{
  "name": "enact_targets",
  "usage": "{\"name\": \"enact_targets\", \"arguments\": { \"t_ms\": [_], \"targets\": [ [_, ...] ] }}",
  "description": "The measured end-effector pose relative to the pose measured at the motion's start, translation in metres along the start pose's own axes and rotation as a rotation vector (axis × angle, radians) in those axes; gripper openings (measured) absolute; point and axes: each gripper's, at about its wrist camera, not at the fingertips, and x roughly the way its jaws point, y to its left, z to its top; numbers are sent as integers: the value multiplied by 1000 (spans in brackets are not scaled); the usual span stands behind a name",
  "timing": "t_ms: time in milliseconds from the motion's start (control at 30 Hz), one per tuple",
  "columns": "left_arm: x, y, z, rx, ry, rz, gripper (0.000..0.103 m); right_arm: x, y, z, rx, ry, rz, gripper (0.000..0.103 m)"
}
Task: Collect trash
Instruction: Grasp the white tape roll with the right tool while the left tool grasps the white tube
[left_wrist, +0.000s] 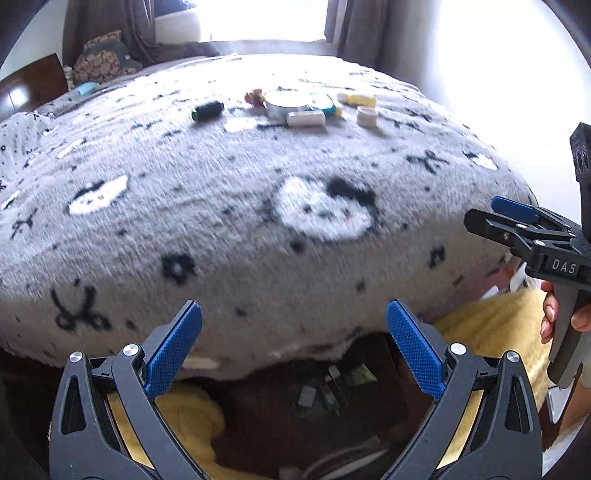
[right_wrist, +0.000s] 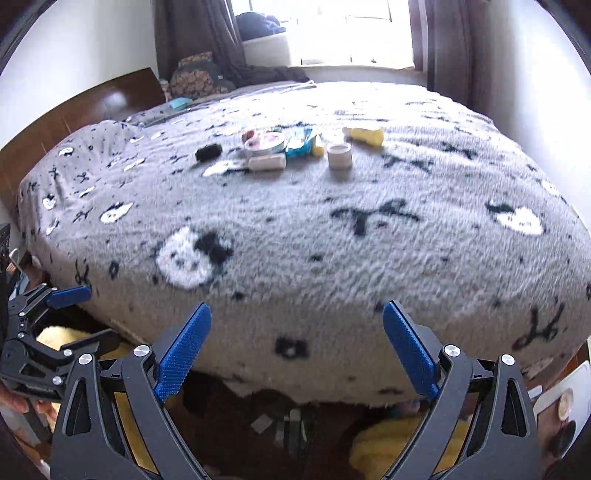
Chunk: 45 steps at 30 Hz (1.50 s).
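Note:
A cluster of small items lies on the far middle of the grey patterned blanket (left_wrist: 229, 206): a black roll (left_wrist: 207, 110), a round tin (left_wrist: 284, 103), a white oblong container (left_wrist: 306, 119), a teal wrapper (left_wrist: 328, 105), a yellow piece (left_wrist: 362, 99) and a small white jar (left_wrist: 366, 115). The right wrist view shows the same roll (right_wrist: 208, 152), tin (right_wrist: 264, 144) and jar (right_wrist: 339, 155). My left gripper (left_wrist: 294, 314) and right gripper (right_wrist: 297, 314) hang side by side at the bed's near edge, far from the items. Both are open and hold nothing.
Below the bed's edge is a dark brown area (left_wrist: 321, 391) with a few small packets, flanked by yellow fluffy fabric (left_wrist: 491, 325). A wooden headboard (left_wrist: 29, 85) and a patterned bag (left_wrist: 99, 59) stand at the back left. A bright window (right_wrist: 351, 29) lies beyond the bed.

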Motion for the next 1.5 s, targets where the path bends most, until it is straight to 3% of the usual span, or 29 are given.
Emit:
{"name": "enact_targets", "arguments": {
  "t_ms": [367, 667, 867, 1033, 1100, 1167, 1333, 1500],
  "targets": [
    [21, 35, 57, -20, -51, 58, 95, 23, -17, 58, 8, -61, -31, 95],
    [62, 50, 101, -31, -43, 92, 95, 76, -35, 98, 33, -35, -58, 94],
    [88, 41, 124, -8, -24, 70, 95, 126, -49, 126, 40, 4, -66, 71],
    [108, 31, 141, -3, -10, 55, 95, 156, -52, 140, 21, 38, -62, 64],
    [116, 26, 147, -1, -6, 44, 95, 165, -52, 143, 10, 61, -57, 55],
    [125, 19, 153, -1, -2, 37, 95, 169, -53, 145, 1, 68, -66, 33],
    [147, 0, 169, -11, 8, 1, 94, 154, -63, 149, 10, 20, -74, 33],
    [172, -12, 185, -48, 22, -22, 87, 142, -77, 153, 9, 3, -74, 33]
  ]
}}
